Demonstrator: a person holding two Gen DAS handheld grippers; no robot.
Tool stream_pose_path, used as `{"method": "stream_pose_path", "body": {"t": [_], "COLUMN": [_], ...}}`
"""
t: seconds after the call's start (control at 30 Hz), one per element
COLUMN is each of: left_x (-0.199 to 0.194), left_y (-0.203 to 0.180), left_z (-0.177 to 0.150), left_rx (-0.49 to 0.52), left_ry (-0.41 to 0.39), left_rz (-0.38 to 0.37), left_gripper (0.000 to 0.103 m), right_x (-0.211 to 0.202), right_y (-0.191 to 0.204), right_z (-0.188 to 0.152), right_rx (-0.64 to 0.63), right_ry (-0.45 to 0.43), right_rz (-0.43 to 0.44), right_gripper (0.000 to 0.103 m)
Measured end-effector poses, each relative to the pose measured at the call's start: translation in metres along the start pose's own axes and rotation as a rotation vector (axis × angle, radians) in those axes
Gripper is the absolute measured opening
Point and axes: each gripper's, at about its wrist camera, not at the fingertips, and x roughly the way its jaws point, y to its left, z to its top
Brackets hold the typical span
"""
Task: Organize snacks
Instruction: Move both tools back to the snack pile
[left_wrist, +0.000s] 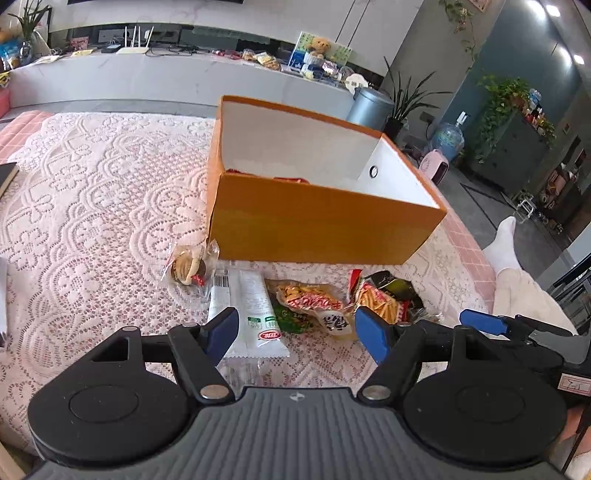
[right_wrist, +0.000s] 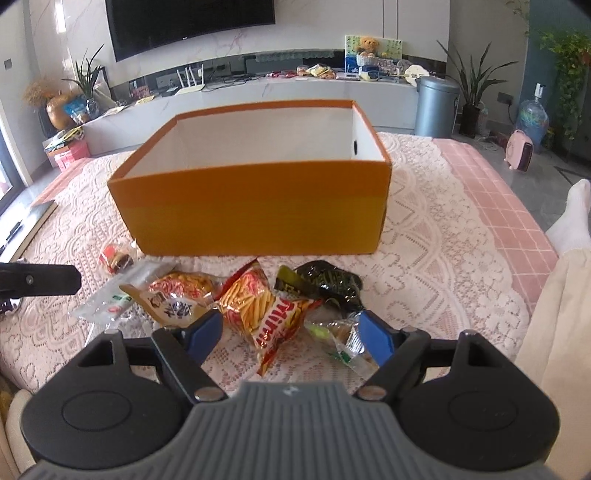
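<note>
An open orange box with white inner walls stands on the lace cloth, and red wrappers show inside it. Loose snacks lie in front of it. They are a small burger-shaped sweet, a long white packet, a yellow-green bag, a red fries bag, a dark bag and a clear wrapper. My left gripper hangs open over the white packet's near end. My right gripper is open above the fries bag, and its pads touch nothing.
A person's leg in a white sock lies past the table's right edge. A dark book sits at the far left of the lace cloth. Beyond the table are a grey bin and a long white counter.
</note>
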Motion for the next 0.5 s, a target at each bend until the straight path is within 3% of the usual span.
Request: {"method": "stream_pose_path", "body": {"t": [0.23,0.37,0.5], "left_x": [0.017,0.026,0.036], "left_y": [0.005,0.008,0.016], "left_z": [-0.003,-0.006,-0.006], "left_rx": [0.056,0.095,0.087], "left_ry": [0.030,0.050,0.072], "left_rz": [0.050,0.105,0.123], "left_gripper": [0.084,0.084,0.084], "right_x": [0.014,0.022,0.031], "right_y": [0.008,0.019,0.027], "right_z": [-0.004,-0.006,-0.002], "right_rx": [-0.054,-0.115,-0.175], "right_ry": [0.017,0.018,0.006], "right_rz": [0.026,0.037,0.041], "right_gripper": [0.072,0.063,0.062]}}
